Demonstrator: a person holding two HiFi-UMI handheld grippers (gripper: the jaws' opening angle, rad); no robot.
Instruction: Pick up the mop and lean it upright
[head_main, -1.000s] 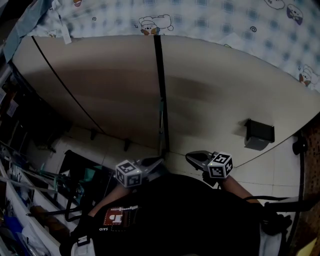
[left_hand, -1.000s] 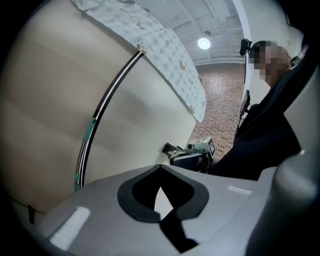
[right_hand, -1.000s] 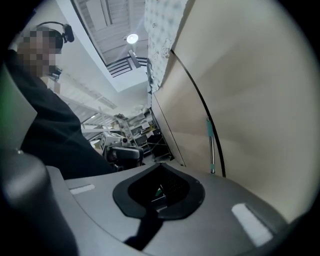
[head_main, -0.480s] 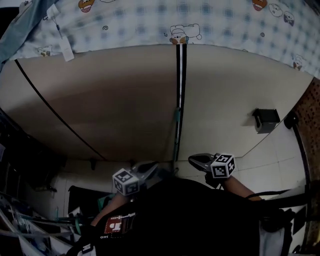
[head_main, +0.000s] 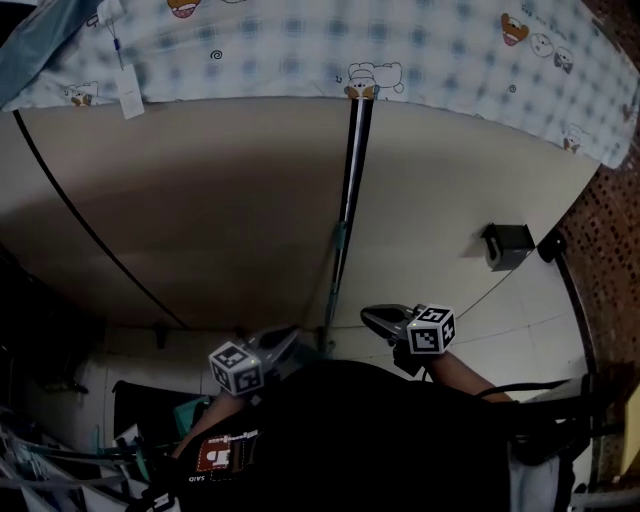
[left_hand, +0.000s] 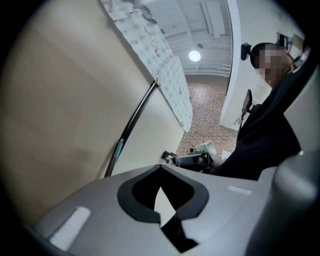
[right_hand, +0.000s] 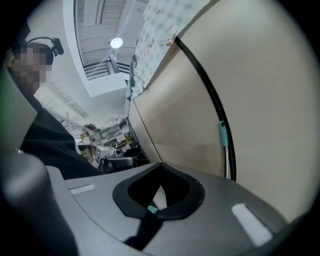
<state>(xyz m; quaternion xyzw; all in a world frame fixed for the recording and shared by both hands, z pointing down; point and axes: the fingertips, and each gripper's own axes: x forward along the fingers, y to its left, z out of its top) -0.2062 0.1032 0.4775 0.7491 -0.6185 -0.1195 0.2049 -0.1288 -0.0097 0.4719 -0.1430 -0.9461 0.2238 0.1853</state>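
Evidently the mop (head_main: 349, 170) already leans upright against the wall (head_main: 200, 200). Your left tool (head_main: 293, 337) and right tool (head_main: 369, 316) are clenched and empty. Judged next: back away from the wall without nudging it.

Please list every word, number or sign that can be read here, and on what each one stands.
No text is legible.
White tag on the checked cloth: too small to read.
Red and white patch on the person's dark clothing: print blurred.
Cube on the left gripper, cube on the right gripper: square marker patterns only, no letters.
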